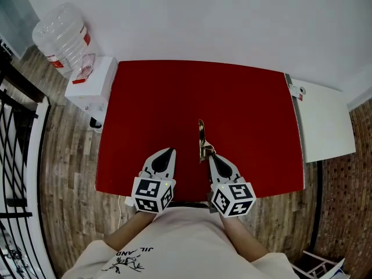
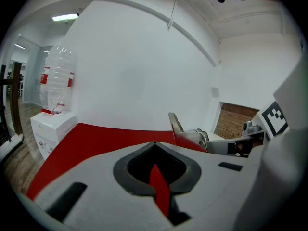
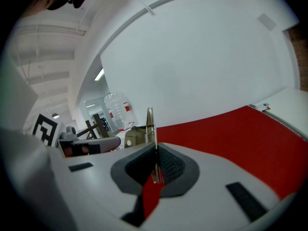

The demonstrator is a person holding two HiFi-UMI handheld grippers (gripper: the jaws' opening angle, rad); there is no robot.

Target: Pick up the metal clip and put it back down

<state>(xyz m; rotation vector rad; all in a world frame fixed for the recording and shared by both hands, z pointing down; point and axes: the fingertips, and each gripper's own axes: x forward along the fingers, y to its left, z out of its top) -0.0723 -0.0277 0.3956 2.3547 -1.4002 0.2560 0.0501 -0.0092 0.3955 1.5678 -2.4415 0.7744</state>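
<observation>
Step in hand: as I judge it, the carrying part of the task. The metal clip (image 1: 201,137) is in a grip and is not yet put back and released.
Jaws of the right gripper (image 1: 210,156): pressed together on the near end of the clip. In the right gripper view a thin metal strip stands between them.
Jaws of the left gripper (image 1: 170,153): closed tip to tip with nothing between them. Only the red counter (image 1: 151,97) shows through the gap behind the tips.
Place of the clip: straight ahead of the right jaws, over the middle of the counter, with its long side pointing away from the person. It stands on its edge, and the spring and the wider body lie just beyond the jaw tips.
Clip and left gripper: apart. The clip is to the right of the left jaws and they do not touch it.
Height: I cannot tell whether the clip touches the counter or hangs a little above it.
How to do it well: hold the squeeze even and the gripper level, lower slowly until the underside lies on the red surface, and only then let the jaws part. After that, draw straight back.
Risk: the hold is on a thin end, so the clip may turn or slip if the gripper tilts.
</observation>
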